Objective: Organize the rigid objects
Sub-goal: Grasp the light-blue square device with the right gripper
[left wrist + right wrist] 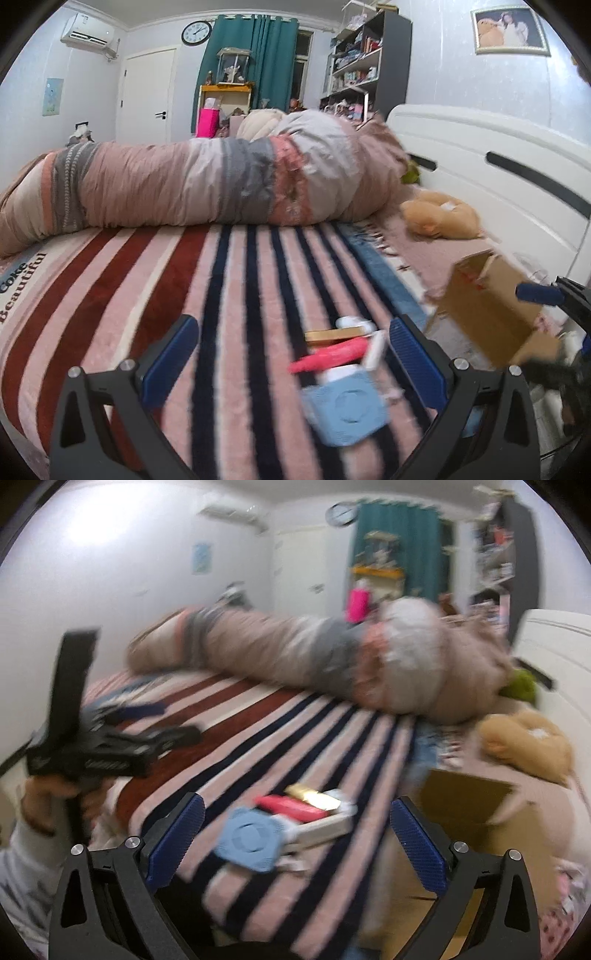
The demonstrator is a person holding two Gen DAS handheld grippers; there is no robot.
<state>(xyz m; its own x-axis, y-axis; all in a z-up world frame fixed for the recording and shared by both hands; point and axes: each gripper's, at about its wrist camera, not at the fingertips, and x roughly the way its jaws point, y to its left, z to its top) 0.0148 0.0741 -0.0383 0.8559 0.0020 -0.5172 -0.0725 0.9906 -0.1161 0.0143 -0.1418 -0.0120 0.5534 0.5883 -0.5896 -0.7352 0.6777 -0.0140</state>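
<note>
Both claws were wide open and held nothing. The left claw (293, 356) had the blue square thing (345, 410) and the pink thing (328, 356) right between its fingers. It should go slow and grab just one. The cardboard box (476, 808) lay to the right of the right claw (297, 836); I could not tell what was inside.

Soft, even indoor light fills both views. The right wrist view is heavily motion-blurred, with glare on the white left wall (92, 528). Fisheye distortion bends the edges; corners vignette black.
</note>
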